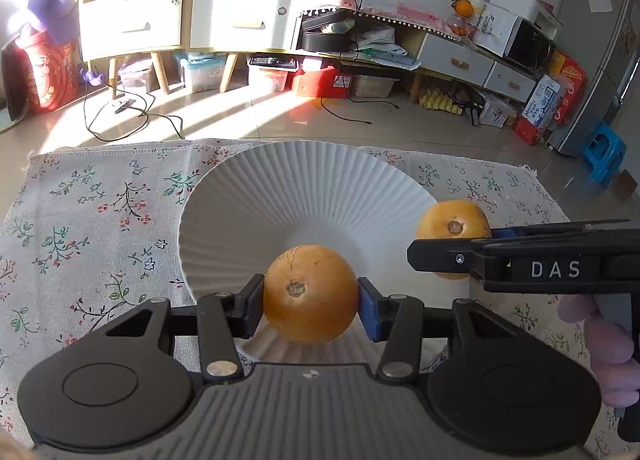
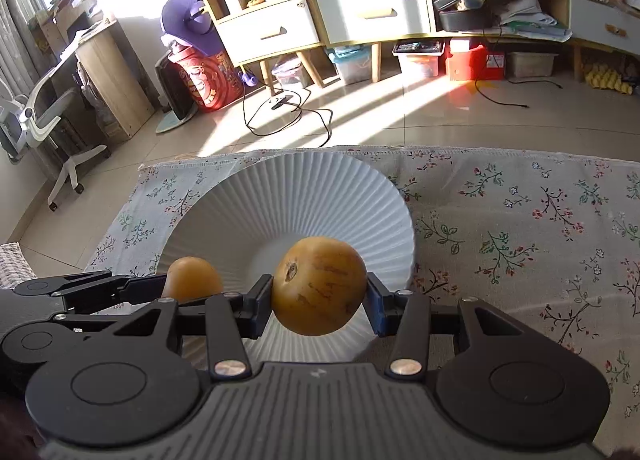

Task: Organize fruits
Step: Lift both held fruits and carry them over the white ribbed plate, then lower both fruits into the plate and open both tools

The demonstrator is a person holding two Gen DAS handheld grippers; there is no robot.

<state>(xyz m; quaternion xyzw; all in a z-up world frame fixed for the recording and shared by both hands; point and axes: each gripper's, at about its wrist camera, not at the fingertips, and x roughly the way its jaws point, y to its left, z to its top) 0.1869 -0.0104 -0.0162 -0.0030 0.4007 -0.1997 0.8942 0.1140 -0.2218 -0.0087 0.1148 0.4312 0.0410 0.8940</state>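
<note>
Orange fruit (image 1: 310, 293) pinched in left claw (image 1: 310, 308), over plate (image 1: 256, 196)

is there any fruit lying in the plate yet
No, the plate holds nothing; one orange is clamped in the left tool, the other in the right tool.

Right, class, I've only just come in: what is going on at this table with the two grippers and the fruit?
A person is holding a gripper in each hand. The left gripper is shut on one orange fruit, and the right gripper is shut on a second orange fruit. Both fruits are held over the ribbed white plate, which sits on a floral tablecloth. No fruit lies on the plate yet.
</note>
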